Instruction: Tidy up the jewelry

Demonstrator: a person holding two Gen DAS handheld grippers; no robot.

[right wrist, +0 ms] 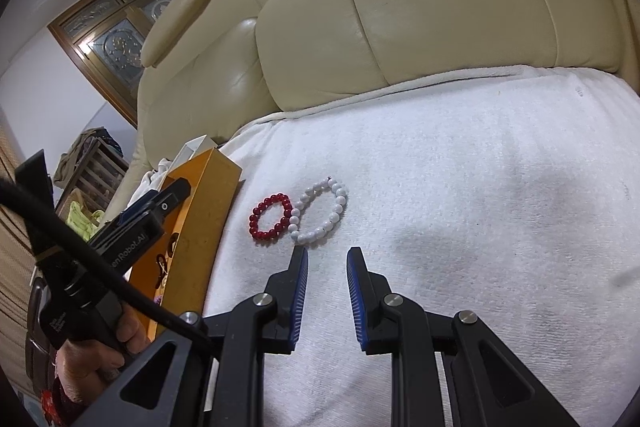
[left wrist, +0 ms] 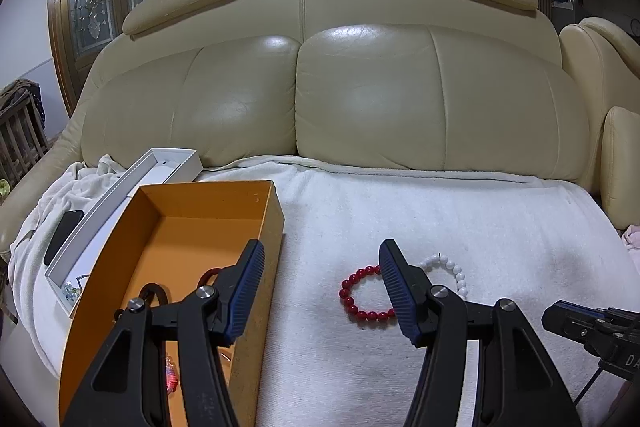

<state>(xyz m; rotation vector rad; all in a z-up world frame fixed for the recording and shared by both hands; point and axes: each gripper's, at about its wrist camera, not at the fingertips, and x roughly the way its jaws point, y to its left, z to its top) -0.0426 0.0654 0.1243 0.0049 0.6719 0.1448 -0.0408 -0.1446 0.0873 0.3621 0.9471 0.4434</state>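
Observation:
Two bracelets lie side by side on the white towel (left wrist: 440,207), a red bead bracelet (left wrist: 348,301) (right wrist: 253,221) and a white bead bracelet (left wrist: 440,259) (right wrist: 340,203). Left of them stands an open orange box (left wrist: 208,199) (right wrist: 204,227) holding dark cord loops (left wrist: 154,291) and a pink beaded piece (left wrist: 172,375). My left gripper (left wrist: 320,247) hovers open and empty, one finger over the box's right wall, the other over the bracelets. My right gripper (right wrist: 328,253) is just short of the white bracelet, its jaws narrowly apart with nothing between them.
A long white box (left wrist: 120,195) with small beads at its near end lies left of the orange box, with a black phone (left wrist: 64,235) beside it. The cream leather sofa back (left wrist: 360,99) rises behind the towel. A hand (right wrist: 92,347) holds the left gripper.

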